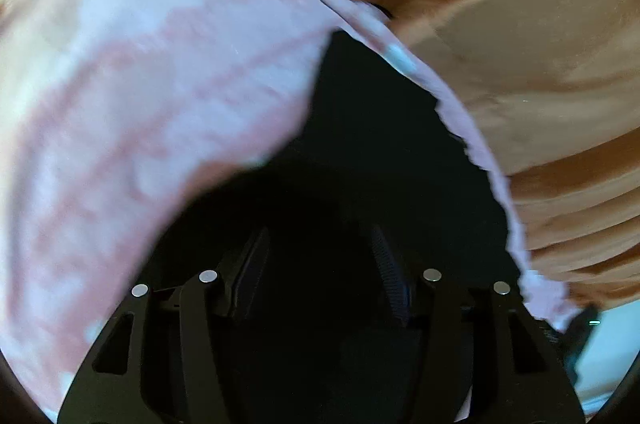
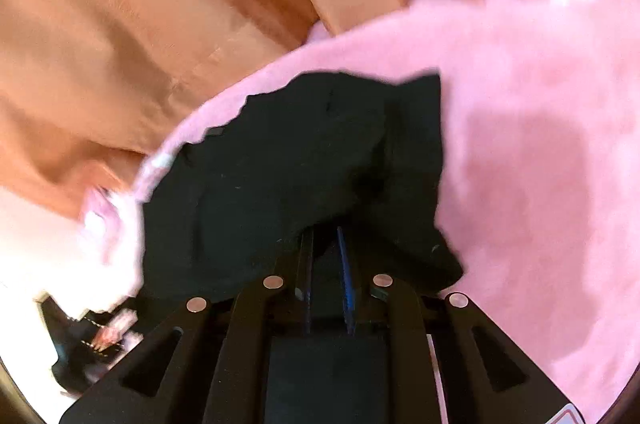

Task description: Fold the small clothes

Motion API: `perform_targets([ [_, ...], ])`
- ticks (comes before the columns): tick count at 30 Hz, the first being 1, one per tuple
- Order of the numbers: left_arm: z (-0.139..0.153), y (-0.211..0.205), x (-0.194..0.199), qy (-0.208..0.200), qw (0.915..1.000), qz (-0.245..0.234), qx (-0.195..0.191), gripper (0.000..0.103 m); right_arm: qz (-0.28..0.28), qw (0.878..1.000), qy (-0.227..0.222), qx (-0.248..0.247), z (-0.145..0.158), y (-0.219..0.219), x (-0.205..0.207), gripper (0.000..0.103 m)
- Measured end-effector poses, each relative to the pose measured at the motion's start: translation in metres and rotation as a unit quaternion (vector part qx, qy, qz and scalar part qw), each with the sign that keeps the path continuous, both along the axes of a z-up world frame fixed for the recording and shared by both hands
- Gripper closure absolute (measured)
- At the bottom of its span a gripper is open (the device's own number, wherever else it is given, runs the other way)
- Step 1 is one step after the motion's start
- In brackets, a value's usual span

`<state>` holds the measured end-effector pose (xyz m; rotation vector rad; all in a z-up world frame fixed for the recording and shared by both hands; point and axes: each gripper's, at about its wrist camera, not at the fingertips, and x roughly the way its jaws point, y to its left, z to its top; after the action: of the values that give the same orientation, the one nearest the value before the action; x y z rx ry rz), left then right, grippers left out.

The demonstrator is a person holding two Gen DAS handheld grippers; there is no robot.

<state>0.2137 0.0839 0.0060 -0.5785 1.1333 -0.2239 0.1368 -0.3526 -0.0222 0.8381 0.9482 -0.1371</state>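
A black garment (image 2: 288,167) lies crumpled on a fluffy pink cloth (image 2: 540,151). My right gripper (image 2: 325,240) has its fingers close together, with a bunched fold of the black garment pinched at their tips. In the left wrist view the same black garment (image 1: 360,127) fills the dark middle, partly covered by a blurred pink-and-white patterned cloth (image 1: 160,83) on the left. My left gripper (image 1: 318,240) hovers over the black fabric with its jaws well apart. Nothing is visibly clamped between them, though the area is very dark.
Orange-tan fabric in folds (image 2: 160,23) lies beyond the pink cloth, and shows at the upper right (image 1: 540,43) in the left wrist view. A dark device (image 2: 76,340) sits on a pale surface at the lower left of the right wrist view.
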Motion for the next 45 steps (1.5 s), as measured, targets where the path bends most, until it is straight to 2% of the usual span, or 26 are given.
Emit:
perform_targets([
  [1, -0.001, 0.0, 0.0, 0.005, 0.9999, 0.002, -0.013, 0.051, -0.001, 1.0, -0.007, 0.012, 0.001, 0.0, 0.001, 0.085],
  [3, -0.01, -0.001, 0.002, 0.032, 0.9977, 0.013, -0.059, 0.051, 0.014, 1.0, -0.011, -0.002, 0.005, 0.006, 0.005, 0.061],
  [4, -0.014, -0.002, 0.005, 0.042, 0.996, 0.016, -0.077, 0.05, 0.019, 1.0, -0.011, -0.006, 0.005, 0.008, 0.004, 0.057],
  [6, -0.033, -0.004, 0.015, 0.07, 0.9918, 0.028, -0.103, 0.051, 0.024, 1.0, -0.009, -0.008, 0.005, 0.013, 0.004, 0.055],
  [8, -0.035, -0.003, 0.019, 0.047, 0.9921, 0.044, -0.107, 0.053, 0.024, 1.0, -0.007, -0.008, 0.0, 0.02, 0.013, 0.055],
  [9, -0.033, -0.003, 0.022, 0.039, 0.9934, 0.047, -0.097, 0.055, 0.023, 1.0, -0.007, -0.016, -0.002, 0.021, 0.015, 0.056],
  [10, -0.029, -0.003, 0.026, 0.026, 0.9953, 0.048, -0.079, 0.061, 0.025, 0.999, -0.006, -0.023, -0.005, 0.02, 0.018, 0.059],
  [11, -0.022, -0.002, 0.031, 0.002, 0.9973, 0.052, -0.053, 0.072, 0.03, 0.999, -0.005, -0.032, -0.008, 0.021, 0.021, 0.076],
  [12, -0.018, 0.0, 0.035, -0.015, 0.9979, 0.057, -0.027, 0.079, 0.036, 0.998, -0.005, -0.041, -0.008, 0.022, 0.025, 0.098],
  [13, -0.014, 0.001, 0.038, -0.027, 0.9979, 0.059, -0.008, 0.092, 0.038, 0.998, -0.014, -0.052, -0.002, 0.024, 0.026, 0.099],
  [17, -0.012, 0.012, 0.052, -0.032, 0.9971, 0.069, 0.002, 0.094, 0.081, 0.985, -0.148, -0.038, 0.065, 0.037, 0.021, 0.1],
  [18, -0.014, 0.013, 0.054, -0.032, 0.9968, 0.073, 0.01, 0.095, 0.096, 0.98, -0.165, -0.053, 0.077, 0.04, 0.018, 0.1],
  [20, -0.018, 0.017, 0.055, -0.024, 0.9965, 0.079, 0.007, 0.095, 0.098, 0.982, -0.127, -0.103, 0.07, 0.038, 0.019, 0.1],
  [22, -0.02, 0.02, 0.054, -0.017, 0.9968, 0.078, -0.007, 0.096, 0.086, 0.986, -0.032, -0.143, 0.036, 0.026, 0.026, 0.1],
  [23, -0.02, 0.02, 0.054, -0.014, 0.997, 0.076, -0.009, 0.096, 0.075, 0.989, 0.002, -0.13, 0.019, 0.017, 0.029, 0.1],
  [24, -0.02, 0.019, 0.054, -0.012, 0.9972, 0.073, -0.003, 0.096, 0.059, 0.994, 0.017, -0.088, 0.003, 0.008, 0.027, 0.1],
  [25, -0.02, 0.018, 0.053, -0.013, 0.9974, 0.071, 0.007, 0.096, 0.054, 0.996, 0.015, -0.071, 0.001, 0.007, 0.026, 0.1],
  [28, -0.018, 0.012, 0.052, -0.015, 0.9974, 0.064, 0.028, 0.096, 0.095, 0.992, -0.015, -0.084, 0.02, 0.021, 0.031, 0.098],
  [31, -0.018, 0.007, 0.053, -0.02, 0.997, 0.06, 0.043, 0.095, 0.087, 0.99, 0.016, -0.107, 0.014, 0.025, 0.033, 0.085],
  [32, -0.018, 0.005, 0.053, -0.023, 0.9968, 0.06, 0.049, 0.095, 0.077, 0.992, 0.028, -0.098, 0.007, 0.021, 0.034, 0.085],
  [35, -0.014, 0.001, 0.05, -0.035, 0.9953, 0.059, 0.068, 0.096, 0.061, 0.996, 0.016, -0.069, 0.006, 0.013, 0.035, 0.1],
  [39, -0.007, 0.002, 0.045, -0.057, 0.9924, 0.067, 0.085, 0.097, 0.082, 0.989, -0.088, -0.089, 0.057, 0.024, 0.029, 0.1],
  [41, -0.011, 0.005, 0.046, -0.051, 0.9917, 0.072, 0.094, 0.097, 0.086, 0.984, -0.11, -0.108, 0.068, 0.026, 0.022, 0.1],
  [43, -0.018, 0.01, 0.046, -0.043, 0.9929, 0.068, 0.088, 0.097, 0.08, 0.988, -0.049, -0.122, 0.042, 0.013, 0.022, 0.101],
  [44, -0.019, 0.01, 0.046, -0.044, 0.9933, 0.062, 0.088, 0.097, 0.068, 0.991, 0.01, -0.117, 0.014, 0.0, 0.022, 0.101],
  [45, -0.019, 0.01, 0.046, -0.045, 0.9933, 0.056, 0.091, 0.097, 0.066, 0.992, 0.027, -0.103, 0.001, -0.005, 0.022, 0.103],
])
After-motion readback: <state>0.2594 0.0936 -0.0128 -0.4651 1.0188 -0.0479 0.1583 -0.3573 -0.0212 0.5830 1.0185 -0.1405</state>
